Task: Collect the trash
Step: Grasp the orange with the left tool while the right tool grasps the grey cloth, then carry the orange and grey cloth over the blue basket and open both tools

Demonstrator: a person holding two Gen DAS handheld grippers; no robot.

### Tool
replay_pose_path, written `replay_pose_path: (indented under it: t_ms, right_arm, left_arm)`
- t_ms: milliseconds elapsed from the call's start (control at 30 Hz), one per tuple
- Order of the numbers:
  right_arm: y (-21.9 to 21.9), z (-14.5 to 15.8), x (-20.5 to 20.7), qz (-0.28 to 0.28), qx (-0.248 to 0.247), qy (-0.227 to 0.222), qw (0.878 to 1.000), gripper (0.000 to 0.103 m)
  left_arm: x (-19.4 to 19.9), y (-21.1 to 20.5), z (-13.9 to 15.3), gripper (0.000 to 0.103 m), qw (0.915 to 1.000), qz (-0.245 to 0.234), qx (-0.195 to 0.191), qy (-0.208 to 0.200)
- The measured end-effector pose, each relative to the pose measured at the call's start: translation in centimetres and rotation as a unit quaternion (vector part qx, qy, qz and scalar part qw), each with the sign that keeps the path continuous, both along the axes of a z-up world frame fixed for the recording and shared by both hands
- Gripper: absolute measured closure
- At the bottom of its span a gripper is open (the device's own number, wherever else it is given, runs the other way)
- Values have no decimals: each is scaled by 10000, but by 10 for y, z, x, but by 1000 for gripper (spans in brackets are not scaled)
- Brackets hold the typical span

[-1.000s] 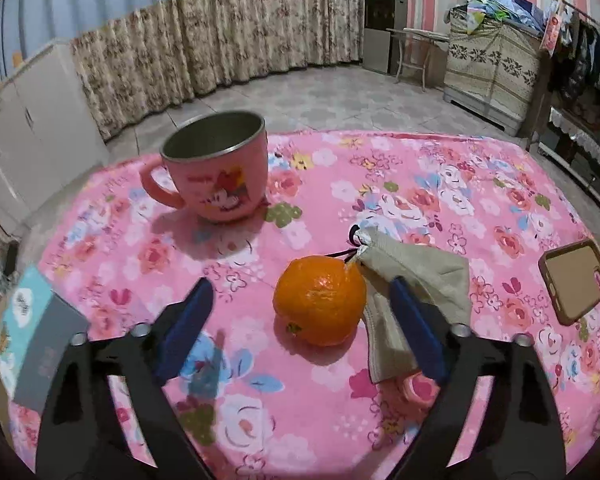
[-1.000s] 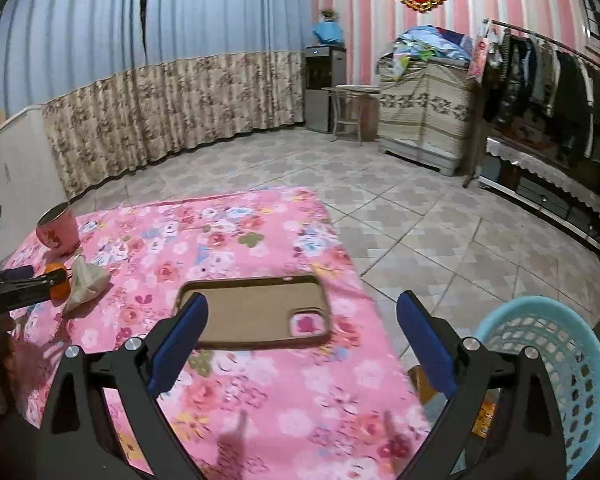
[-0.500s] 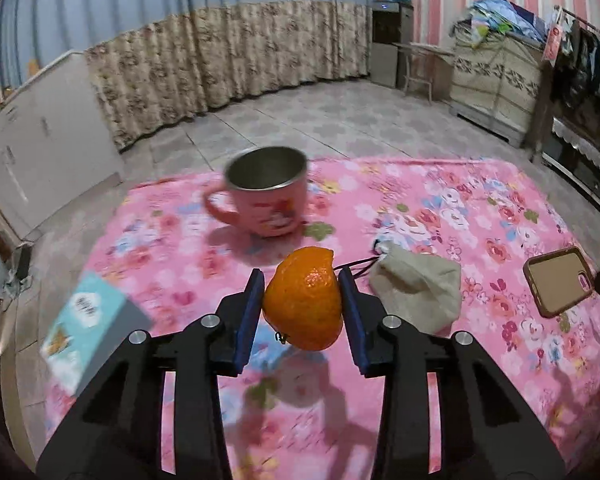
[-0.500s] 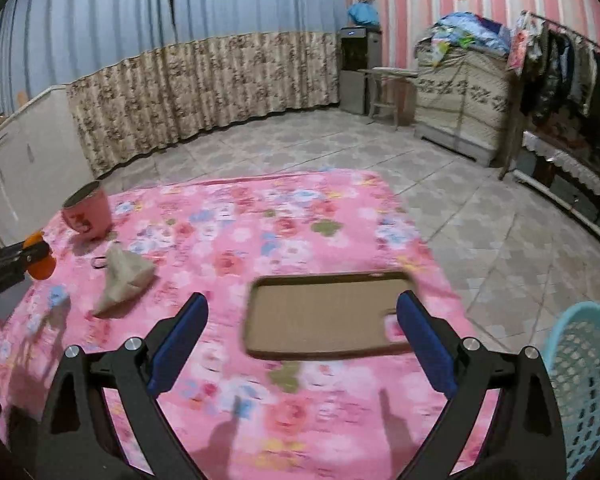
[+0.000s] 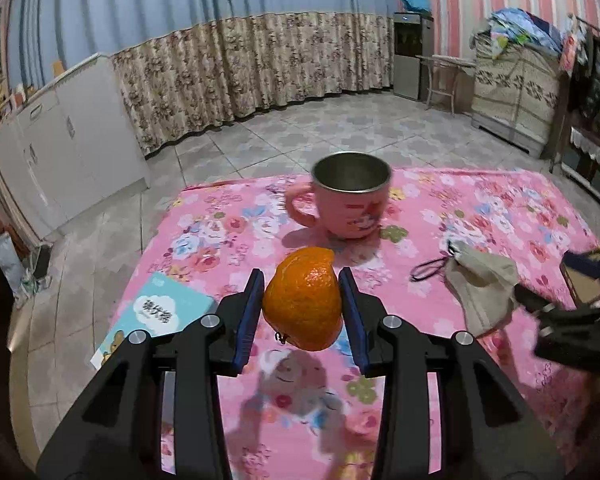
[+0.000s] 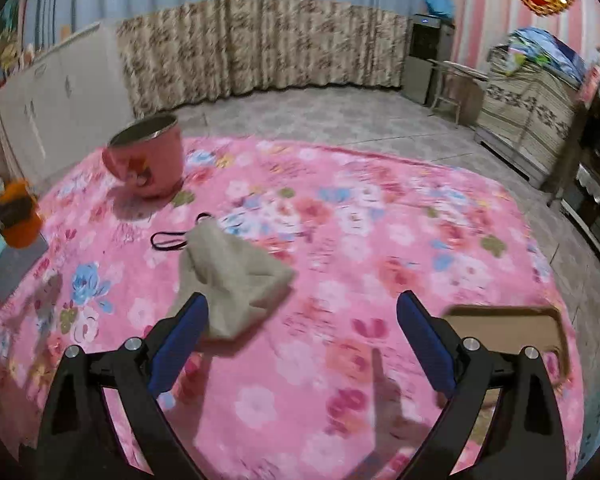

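My left gripper (image 5: 302, 314) is shut on an orange peel (image 5: 303, 305) shaped like a whole orange and holds it above the pink flowered tablecloth (image 5: 480, 208). The peel also shows at the far left of the right wrist view (image 6: 19, 220). A crumpled beige face mask (image 6: 234, 280) with black ear loops lies on the cloth (image 6: 380, 216), just ahead of my open, empty right gripper (image 6: 300, 336). Its left finger (image 6: 180, 340) is at the mask's near edge. The mask also shows in the left wrist view (image 5: 480, 288), with the right gripper (image 5: 572, 312) beside it.
A pink steel-lined mug (image 5: 350, 200) stands beyond the peel; it shows in the right wrist view (image 6: 146, 160) too. A teal booklet (image 5: 156, 312) lies at the cloth's left edge. A tan phone case (image 6: 508, 328) lies at the right. White cabinets (image 5: 60, 152) stand at the left.
My left gripper closed on the peel and lifted it off the cloth. My right gripper swung left from the phone case to the mask.
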State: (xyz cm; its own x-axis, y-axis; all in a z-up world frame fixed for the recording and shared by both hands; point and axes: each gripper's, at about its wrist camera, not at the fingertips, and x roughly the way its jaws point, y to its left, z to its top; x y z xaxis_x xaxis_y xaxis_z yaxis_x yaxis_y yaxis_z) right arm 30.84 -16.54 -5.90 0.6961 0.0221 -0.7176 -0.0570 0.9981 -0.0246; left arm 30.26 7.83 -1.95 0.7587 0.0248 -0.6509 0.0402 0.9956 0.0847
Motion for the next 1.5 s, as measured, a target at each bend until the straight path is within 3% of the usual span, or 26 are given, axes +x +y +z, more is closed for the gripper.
replay_pose_path:
  t_ms: [133,200,367,467,567,767,1133,1500]
  right_arm:
    - [10,-10,10,64,20,170,9998,11]
    - [14,-15,14,199,33,356,9992,29]
    - [17,-18,13,417,434,522,9968,58]
    - [19,-15,7,535,488,466,9963,73]
    - [6,-5,-3,398,644,317,9966,81]
    - [-40,24,-36,15,747,9,9972,81]
    - [-115,72,-122,-746,109,-585,9954,81]
    - [-179,76,-202,-1377,41,-742,9877,81]
  left_arm:
    - [5,19,-1,65,9992,242,-305,83]
    - [5,20,-1,65,9990,281,-337,86]
    - [5,13,0,65,9993,213,-299,43]
    - [5,11,0,65,9994,175,-283,17]
    - [4,10,1,65,9995,178,-249,3]
    - [0,3,7,65,9996,126,-229,-79]
    - [-32,-47,32,65,9988,-322,-195,-313]
    - [-78,-131,55,65,9918,-1085,-269,-624]
